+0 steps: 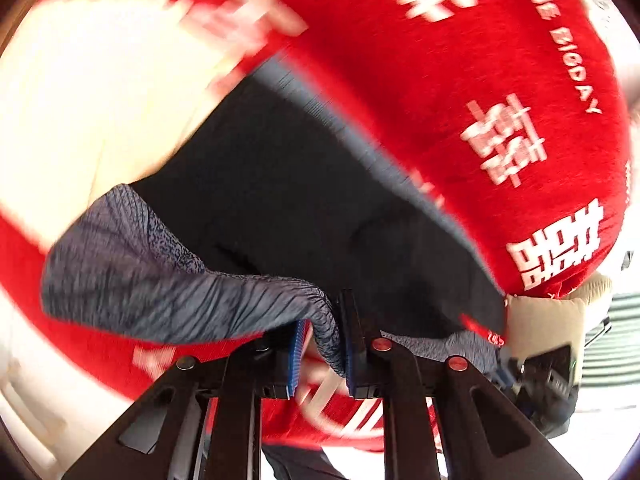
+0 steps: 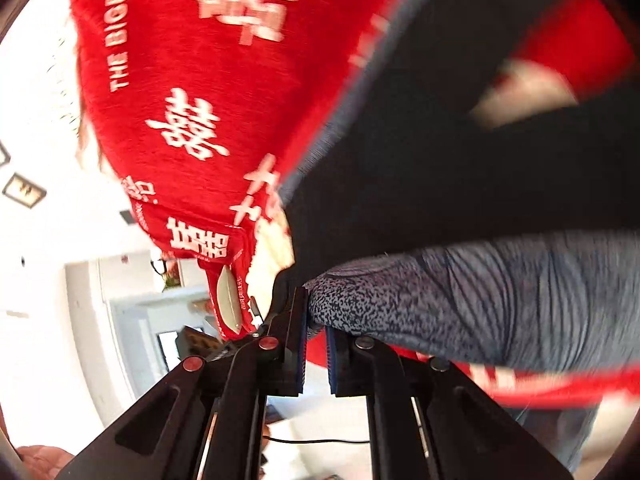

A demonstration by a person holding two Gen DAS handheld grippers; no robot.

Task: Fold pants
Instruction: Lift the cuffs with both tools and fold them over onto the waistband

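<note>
Left hand-held gripper (image 1: 320,344) pinches the grey waistband (image 1: 168,280) of the pants (image 1: 288,208), which stretch ahead of its nearly closed jaws. Right hand-held gripper (image 2: 316,344) clamps the same waistband (image 2: 480,300), the dark pants (image 2: 460,168) rising beyond it to the right. Behind the pants, a red blanket (image 1: 480,60) with white characters fills both views.

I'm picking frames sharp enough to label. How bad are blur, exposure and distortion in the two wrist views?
Left wrist: the red blanket is smeared upper left and its white areas blown out; the grey waistband in the left gripper is fairly crisp. Right wrist: the room at left is overexposed, the dark pants streak at upper right, the right gripper is sharp. Both show fisheye bending and dark corners.
</note>
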